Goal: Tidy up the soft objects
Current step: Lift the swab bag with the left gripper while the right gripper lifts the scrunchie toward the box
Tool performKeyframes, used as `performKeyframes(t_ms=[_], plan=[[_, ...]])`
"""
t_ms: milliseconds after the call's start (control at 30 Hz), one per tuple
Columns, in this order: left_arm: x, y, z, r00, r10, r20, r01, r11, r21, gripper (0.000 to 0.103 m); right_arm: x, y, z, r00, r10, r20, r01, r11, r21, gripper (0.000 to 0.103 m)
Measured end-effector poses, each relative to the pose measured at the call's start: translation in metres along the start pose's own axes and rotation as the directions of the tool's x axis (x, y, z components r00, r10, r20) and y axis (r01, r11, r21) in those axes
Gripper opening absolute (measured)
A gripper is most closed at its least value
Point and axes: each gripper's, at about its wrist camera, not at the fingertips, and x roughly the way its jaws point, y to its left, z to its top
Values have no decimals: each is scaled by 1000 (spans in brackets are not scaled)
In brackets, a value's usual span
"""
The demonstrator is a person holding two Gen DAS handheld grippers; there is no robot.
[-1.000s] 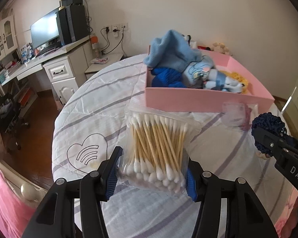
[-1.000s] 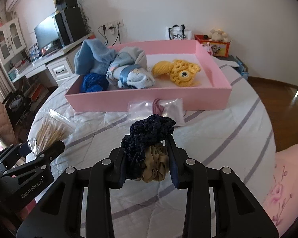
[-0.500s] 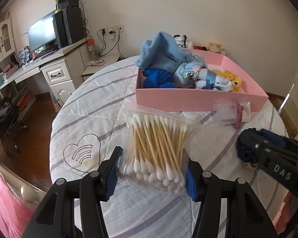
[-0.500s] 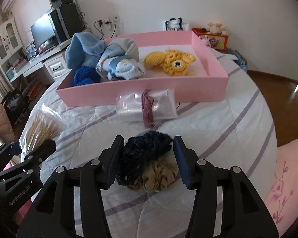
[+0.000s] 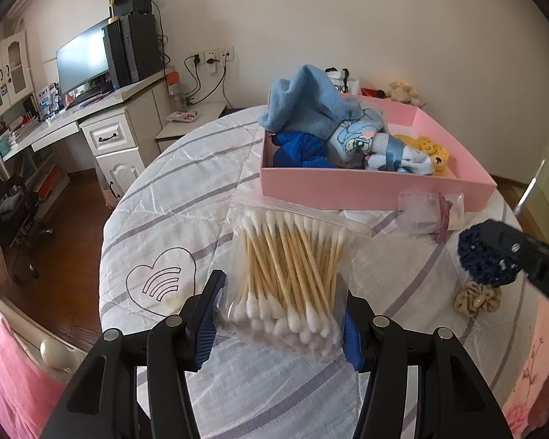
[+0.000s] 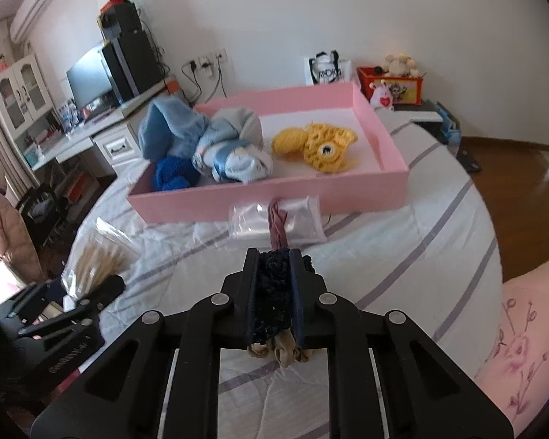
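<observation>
Now right hand-held gripper (image 6: 274, 292) just clamped the navy scrunchie (image 6: 274, 285) above the bed (image 6: 402, 241), left hand-held gripper (image 5: 280, 316) clamped on the cotton-swab bag (image 5: 289, 270); lift clear, drop inside pink box (image 6: 311, 192).

Left claw (image 5: 282, 314) grips bag of cotton swabs (image 5: 289, 278); right claw (image 5: 508, 252) pinches navy scrunchie (image 5: 483, 259), beige scrunchie (image 5: 477, 300) beneath on bed (image 5: 186, 197).

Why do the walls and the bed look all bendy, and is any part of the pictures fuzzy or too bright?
Left wrist view: the fisheye lens bends the edges and darkens the corners; the bag of cotton swabs looks sharp; bright glare at the right edge. Right wrist view: same bending; the navy scrunchie is dark and a bit soft.
</observation>
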Motion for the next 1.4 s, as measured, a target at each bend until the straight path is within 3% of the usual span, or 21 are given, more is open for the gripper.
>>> performKeyframes(t_ms=[300,533,767,1033,1400], plan=[[-31,-5,-1,998,1,62,-1,1000,8,52,-44,6,11,993,17,116,-14,1000,-21,14],[-76,-11,-4,988,-2,157,-1,1000,17,52,-81,12,12,980,35,197,-27,999,-44,14],[-130,-14,-16,965,-32,262,27,999,25,52,-120,21,8,958,37,285,-16,997,-76,14],[-180,-10,-36,933,-46,357,38,999,27,52,-163,35,3,918,39,394,10,993,-121,14],[-229,8,-79,894,-41,447,38,999,15,52,-189,49,-6,888,61,455,15,987,-160,14]])
